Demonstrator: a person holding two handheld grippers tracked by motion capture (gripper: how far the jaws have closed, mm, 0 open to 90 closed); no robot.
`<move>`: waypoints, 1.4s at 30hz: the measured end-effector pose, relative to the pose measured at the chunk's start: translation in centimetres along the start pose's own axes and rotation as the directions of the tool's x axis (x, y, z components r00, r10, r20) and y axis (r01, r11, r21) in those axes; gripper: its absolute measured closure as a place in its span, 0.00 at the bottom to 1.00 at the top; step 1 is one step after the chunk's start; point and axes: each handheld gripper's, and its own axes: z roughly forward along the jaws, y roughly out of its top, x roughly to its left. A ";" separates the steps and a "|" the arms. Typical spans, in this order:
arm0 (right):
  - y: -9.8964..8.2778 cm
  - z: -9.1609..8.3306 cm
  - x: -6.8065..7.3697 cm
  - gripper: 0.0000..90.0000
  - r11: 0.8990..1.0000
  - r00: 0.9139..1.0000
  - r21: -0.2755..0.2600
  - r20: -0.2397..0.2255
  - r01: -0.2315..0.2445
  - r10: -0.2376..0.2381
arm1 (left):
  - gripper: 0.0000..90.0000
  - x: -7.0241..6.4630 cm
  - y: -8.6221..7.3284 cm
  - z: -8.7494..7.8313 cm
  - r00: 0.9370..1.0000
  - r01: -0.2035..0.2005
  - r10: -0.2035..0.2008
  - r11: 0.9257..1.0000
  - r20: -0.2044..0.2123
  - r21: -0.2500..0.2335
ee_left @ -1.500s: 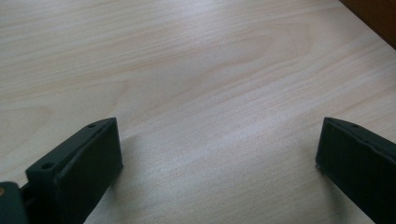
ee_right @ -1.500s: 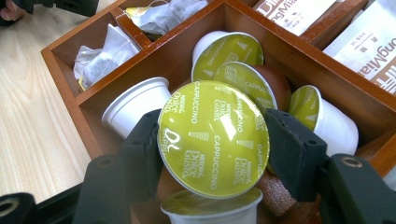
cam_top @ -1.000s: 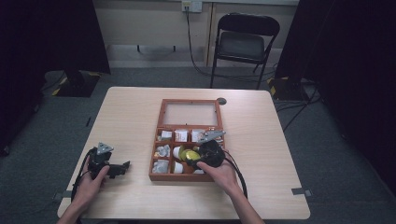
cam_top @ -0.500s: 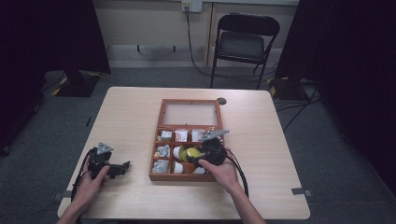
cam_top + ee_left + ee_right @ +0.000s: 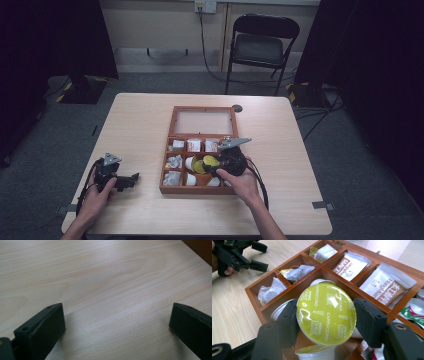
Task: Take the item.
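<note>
I hold a capsule with a yellow-green foil lid between the jaws of my right gripper. The pads press on its rim from both sides, so this gripper is clenched on the capsule. The lid is tilted toward the camera, and I can read "Cappuccino" on it. The capsule is above the middle part of the wooden box. Just below it, near the jaws, another capsule with the same lid colour sits lower in the box, and a white one is beside the near jaw on the left.

Beyond the jaws, the far compartments hold sachets with red print, and the ones more to the left hold tea bags in clear wrapping.

In the high view, the right gripper is over the box, whose glass lid lies open on the far side.

My left gripper is well apart from the box, resting low over the bare table. Its jaws stand wide and nothing is between them. In the high view it is near the table's left front edge and points toward the box.
</note>
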 end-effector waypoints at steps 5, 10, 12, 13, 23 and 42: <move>0.2 -0.7 -0.4 0.44 1.000 1.000 -0.011 0.010 -0.003 0.003 | 0.00 0.0 0.0 0.0 1.000 0.002 -0.002 1.000 0.003 0.000; 0.4 -1.6 -0.7 0.44 0.999 1.000 -0.034 0.016 -0.011 0.011 | 0.00 0.0 -0.1 0.0 1.000 0.001 -0.001 1.000 0.000 -0.003; 0.4 -1.7 -0.8 0.44 0.999 1.000 -0.037 0.019 -0.009 0.010 | 0.00 -0.1 -0.1 0.0 1.000 0.008 -0.008 1.000 0.002 -0.006; 0.4 -1.7 -0.8 0.44 0.999 1.000 -0.040 0.021 -0.010 0.011 | 0.00 -0.1 -0.1 0.0 1.000 0.007 -0.007 1.000 0.004 -0.004; 0.4 -2.6 -1.2 0.44 0.997 0.999 -0.075 0.039 -0.024 0.027 | 0.00 -0.1 -0.2 -0.1 1.000 0.008 -0.008 1.000 0.001 -0.005; 0.3 -5.4 -3.2 0.44 0.989 0.994 -0.133 0.081 -0.063 0.074 | 0.00 -0.1 -0.2 -0.2 1.000 0.008 -0.008 1.000 0.002 -0.005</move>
